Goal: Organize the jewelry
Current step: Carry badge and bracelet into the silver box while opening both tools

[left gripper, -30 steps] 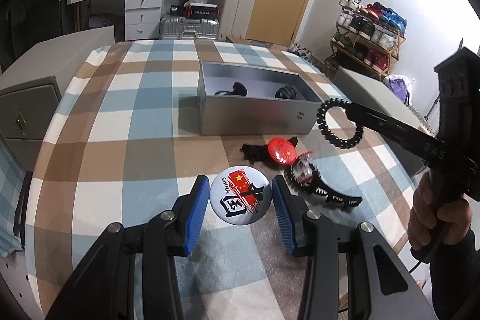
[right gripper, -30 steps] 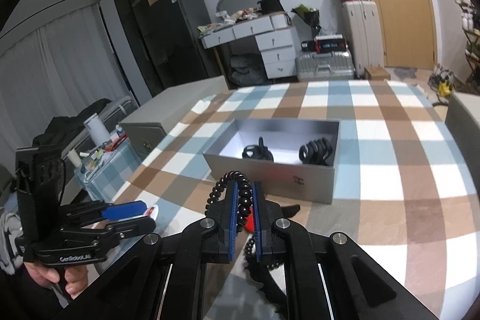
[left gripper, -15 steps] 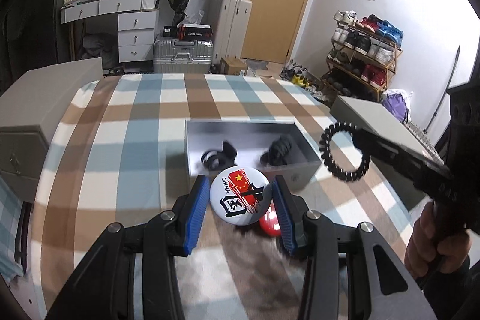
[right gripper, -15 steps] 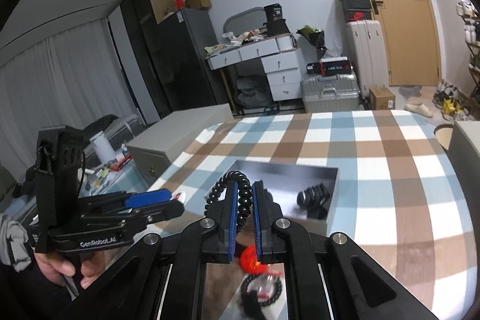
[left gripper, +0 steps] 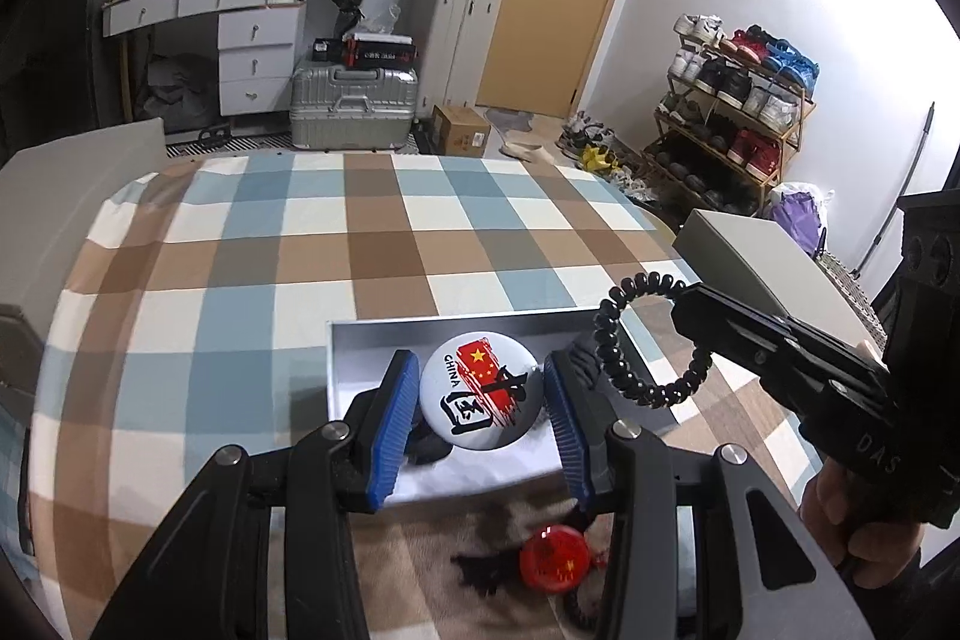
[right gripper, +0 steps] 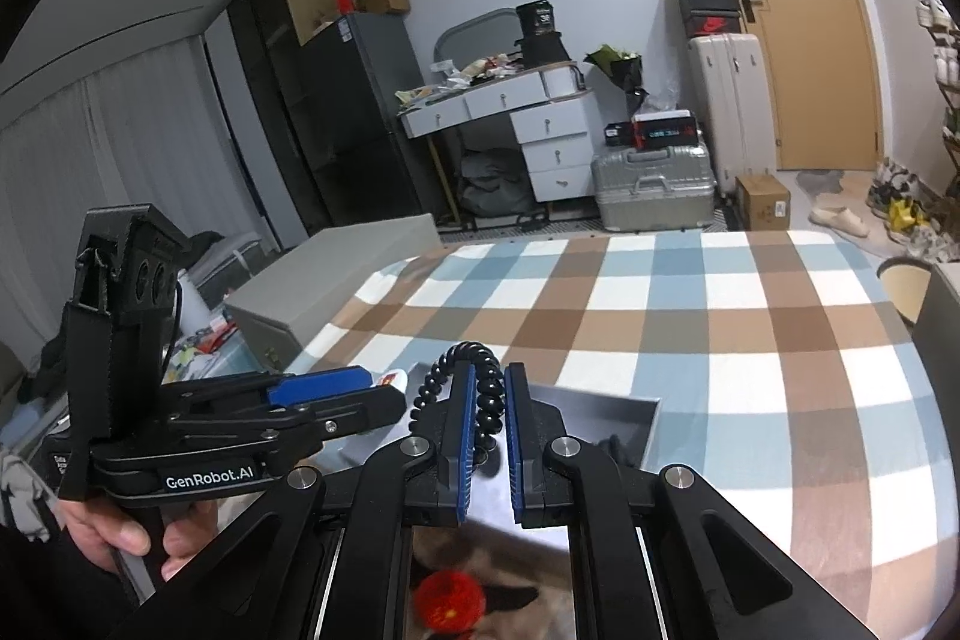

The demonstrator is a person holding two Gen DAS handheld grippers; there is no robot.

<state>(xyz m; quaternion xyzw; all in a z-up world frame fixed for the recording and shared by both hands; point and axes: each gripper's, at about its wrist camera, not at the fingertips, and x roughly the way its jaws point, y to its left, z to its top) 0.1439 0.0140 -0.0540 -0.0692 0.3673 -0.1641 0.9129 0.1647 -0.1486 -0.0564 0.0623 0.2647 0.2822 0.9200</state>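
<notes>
My left gripper (left gripper: 480,367) is shut on a round white badge (left gripper: 474,400) with a red flag and the word CHINA, held over the open grey box (left gripper: 360,334). My right gripper (right gripper: 486,424) is shut on a black coiled bracelet (right gripper: 450,361), just above the box's near wall (right gripper: 648,415). In the left wrist view the coiled bracelet (left gripper: 621,376) hangs from the right gripper (left gripper: 684,307) over the box's right end. Dark items (right gripper: 612,445) lie inside the box, mostly hidden. A red badge (left gripper: 552,559) lies on the cloth below the fingers.
A blue, brown and white checked cloth (left gripper: 300,250) covers the table. A grey box lid (left gripper: 750,250) rests at the table's right edge. A grey cabinet (right gripper: 336,274) stands off the left side. A hand (right gripper: 114,532) grips the left gripper's handle.
Both grippers have moved forward across the table, each keeping its item. The box, ahead of them before, now lies right under the fingertips, and the red badge has dropped behind them.
</notes>
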